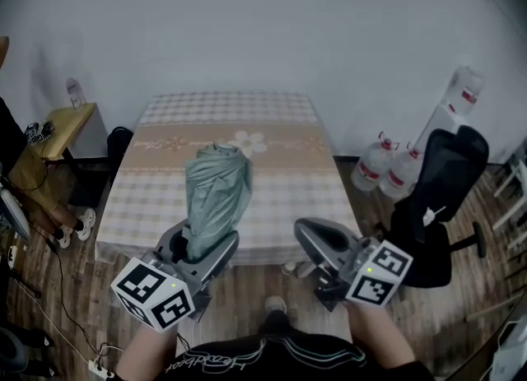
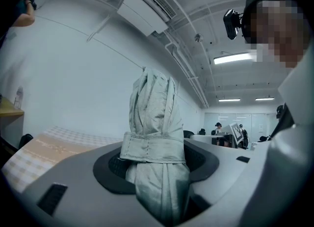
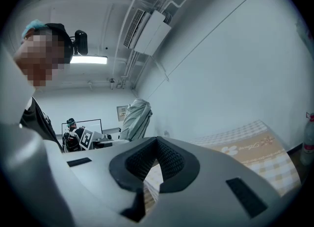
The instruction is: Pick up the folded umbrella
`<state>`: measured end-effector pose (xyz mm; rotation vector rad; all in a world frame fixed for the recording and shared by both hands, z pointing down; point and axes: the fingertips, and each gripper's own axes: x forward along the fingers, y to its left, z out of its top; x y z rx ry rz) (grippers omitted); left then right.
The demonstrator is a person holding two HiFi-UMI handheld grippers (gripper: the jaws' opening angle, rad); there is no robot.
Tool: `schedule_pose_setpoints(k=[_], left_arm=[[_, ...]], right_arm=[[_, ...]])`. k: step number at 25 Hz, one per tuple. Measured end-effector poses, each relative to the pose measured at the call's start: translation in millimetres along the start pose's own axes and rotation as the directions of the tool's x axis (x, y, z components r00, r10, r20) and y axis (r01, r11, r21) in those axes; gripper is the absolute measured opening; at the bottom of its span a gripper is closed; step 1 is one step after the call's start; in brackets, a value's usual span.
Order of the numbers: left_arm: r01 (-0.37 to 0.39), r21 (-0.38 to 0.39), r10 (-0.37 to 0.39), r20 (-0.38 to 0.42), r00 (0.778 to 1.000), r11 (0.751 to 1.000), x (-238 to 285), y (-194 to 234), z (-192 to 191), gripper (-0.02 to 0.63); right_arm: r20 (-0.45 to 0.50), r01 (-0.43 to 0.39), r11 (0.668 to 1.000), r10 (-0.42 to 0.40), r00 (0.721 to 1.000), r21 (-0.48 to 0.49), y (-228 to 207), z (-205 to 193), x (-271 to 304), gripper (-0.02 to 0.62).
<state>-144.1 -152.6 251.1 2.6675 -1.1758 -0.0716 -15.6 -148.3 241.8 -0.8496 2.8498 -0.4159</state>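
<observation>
Holding the folded umbrella (image 1: 216, 198) upright, clear of the checked table (image 1: 272, 116), the left gripper (image 1: 202, 243) seems to have the pick-up done in the head view; next it only needs steadiness. The jugs (image 1: 375, 165) by the wall hide their contents. Left gripper view: jaws clamp the umbrella under its strap (image 2: 153, 147). Right gripper view: the right gripper (image 3: 156, 142) is closed and empty.

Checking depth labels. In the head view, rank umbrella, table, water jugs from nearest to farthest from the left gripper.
1. umbrella: clamped in the left gripper itself.
2. table: just ahead of it and below.
3. water jugs: far right, on the floor by the wall.
</observation>
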Motion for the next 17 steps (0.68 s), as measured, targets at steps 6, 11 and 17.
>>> schedule_pose_setpoints(k=[6, 11, 17], left_arm=[[0.015, 0.009, -0.015, 0.019, 1.000, 1.000, -6.6, -11.7, 0.8, 0.245], [0.027, 0.009, -0.028, 0.019, 0.999, 1.000, -7.8, -15.4, -1.1, 0.245], [0.039, 0.000, -0.039, 0.018, 0.999, 0.999, -1.4, -12.0, 0.9, 0.245]], right_arm=[[0.003, -0.002, 1.000, 0.002, 1.000, -0.012, 12.2, -3.4, -7.4, 0.011], [0.003, 0.000, 1.000, 0.000, 1.000, -0.013, 16.4, -5.0, -8.2, 0.011], [0.005, 0.009, 1.000, -0.009, 1.000, -0.011, 12.6, -1.9, -5.7, 0.011]])
